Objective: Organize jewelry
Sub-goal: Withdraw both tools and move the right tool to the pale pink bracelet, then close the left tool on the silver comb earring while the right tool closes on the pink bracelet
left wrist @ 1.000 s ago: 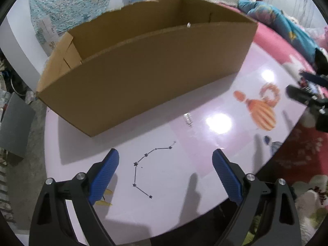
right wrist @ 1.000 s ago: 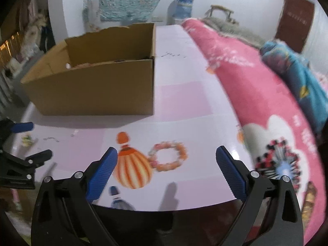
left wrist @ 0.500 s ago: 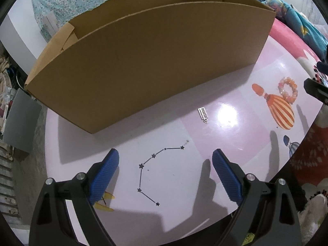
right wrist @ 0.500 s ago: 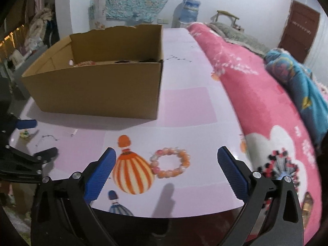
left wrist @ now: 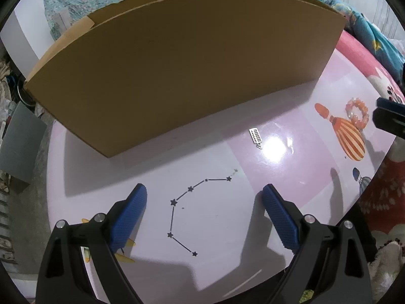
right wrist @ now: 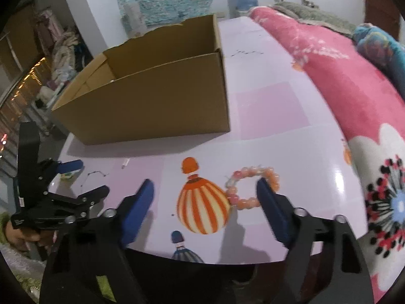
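Observation:
A pink-orange bead bracelet (right wrist: 253,185) lies on the pink tabletop (right wrist: 273,111) beside a printed striped balloon. My right gripper (right wrist: 206,197) hovers over it with its jaws closing. The right fingertip (right wrist: 264,190) overlaps the bracelet's ring, part of the bracelet lies between the jaws, and the pads do not press it. A small silver charm (left wrist: 255,136) lies in front of the open cardboard box (left wrist: 187,71). My left gripper (left wrist: 205,197) stands open near the table's front edge, with only a printed star line between its fingers. The bracelet (left wrist: 357,112) also shows at the far right of the left wrist view.
The cardboard box (right wrist: 157,103) takes up the table's back left. A pink floral blanket (right wrist: 354,96) runs along the right side. A person's hand holds the left gripper (right wrist: 88,177) at the table's left end. The table's front edge is close beneath both grippers.
The left gripper has sunk toward the table and nearer the box. The right gripper has tipped downward, its jaws have narrowed, and the bracelet now lies at its right finger.

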